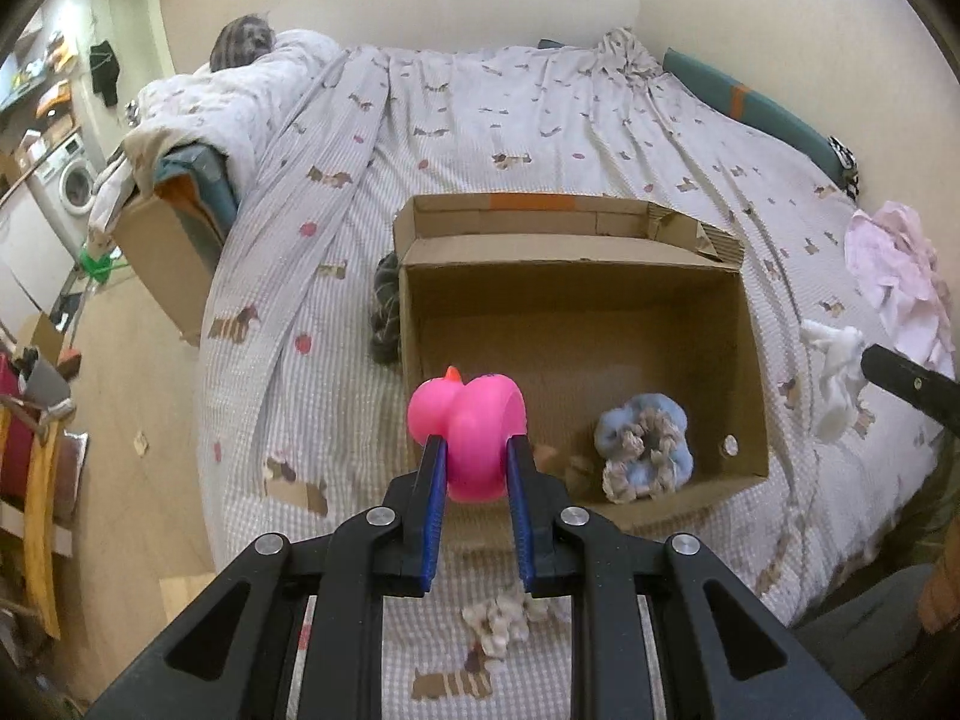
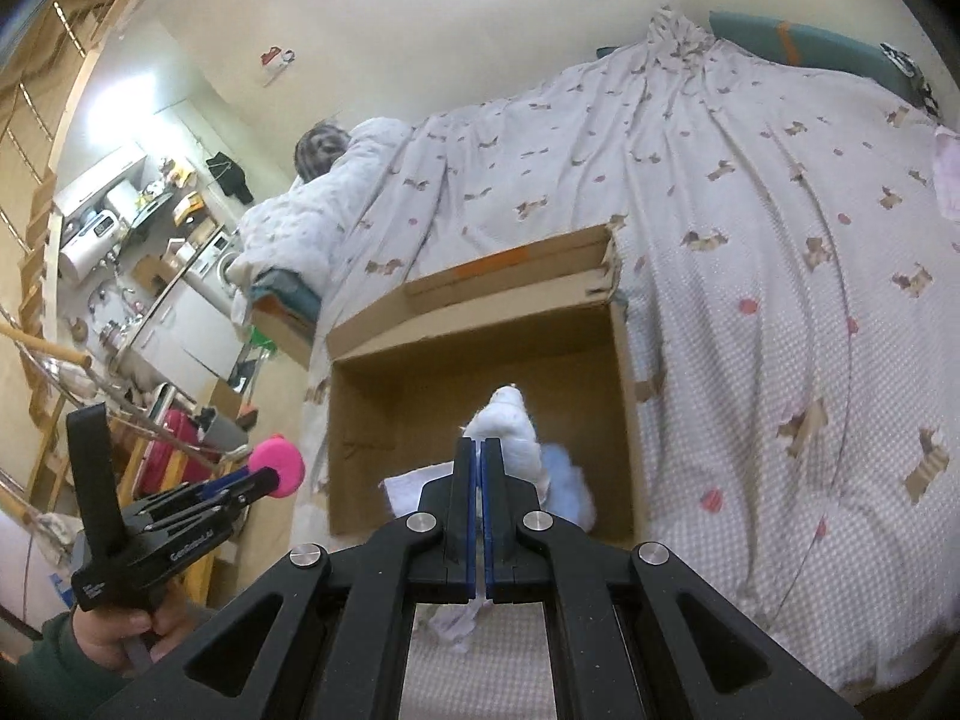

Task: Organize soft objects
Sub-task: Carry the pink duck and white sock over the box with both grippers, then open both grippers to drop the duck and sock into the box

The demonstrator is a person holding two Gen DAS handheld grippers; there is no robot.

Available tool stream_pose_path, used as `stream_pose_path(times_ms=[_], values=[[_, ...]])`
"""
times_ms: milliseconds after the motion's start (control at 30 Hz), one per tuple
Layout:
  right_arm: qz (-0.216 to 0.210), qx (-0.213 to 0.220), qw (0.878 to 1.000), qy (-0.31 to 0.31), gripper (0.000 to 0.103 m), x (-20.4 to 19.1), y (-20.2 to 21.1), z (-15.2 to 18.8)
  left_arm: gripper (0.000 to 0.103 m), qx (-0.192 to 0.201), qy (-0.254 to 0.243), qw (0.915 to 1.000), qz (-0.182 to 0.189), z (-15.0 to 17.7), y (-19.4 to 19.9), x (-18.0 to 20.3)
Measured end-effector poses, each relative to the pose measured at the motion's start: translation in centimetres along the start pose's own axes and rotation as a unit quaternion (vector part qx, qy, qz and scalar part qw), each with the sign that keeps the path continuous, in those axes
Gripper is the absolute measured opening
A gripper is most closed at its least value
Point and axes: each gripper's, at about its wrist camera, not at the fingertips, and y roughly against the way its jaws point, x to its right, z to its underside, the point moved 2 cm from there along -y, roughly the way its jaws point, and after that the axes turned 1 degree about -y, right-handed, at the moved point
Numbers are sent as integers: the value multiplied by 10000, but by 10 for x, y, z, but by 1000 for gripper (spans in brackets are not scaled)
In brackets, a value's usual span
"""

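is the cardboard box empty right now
No, a blue and beige scrunchie lies inside the cardboard box, near its front right corner.

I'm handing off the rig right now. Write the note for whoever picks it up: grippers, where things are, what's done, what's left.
Left gripper: shut on the pink rubber duck, held above the near left corner of the cardboard box.
Right gripper: shut on a white cloth, held over the box.
Done: a blue and beige scrunchie lies inside the box.
Left: drop the duck and the cloth in. Still out on the bed: a beige scrunchie near the front edge, a dark knitted item beside the box's left wall, pink clothing to the right.
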Motion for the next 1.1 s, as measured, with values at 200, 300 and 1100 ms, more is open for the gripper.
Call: stream_pose_path(times_ms=[200, 300, 1100], values=[[180, -40, 9996, -211, 3, 27, -27, -8, 18, 5, 0, 10000, 15, -9, -24, 1], [131, -11, 9994, -323, 3, 37, -39, -6, 18, 106, 11, 9999, -63, -11, -37, 0], [569, -672, 9956, 314, 3, 36, -94, 6, 18, -25, -448, 9990, -36, 11, -94, 29]])
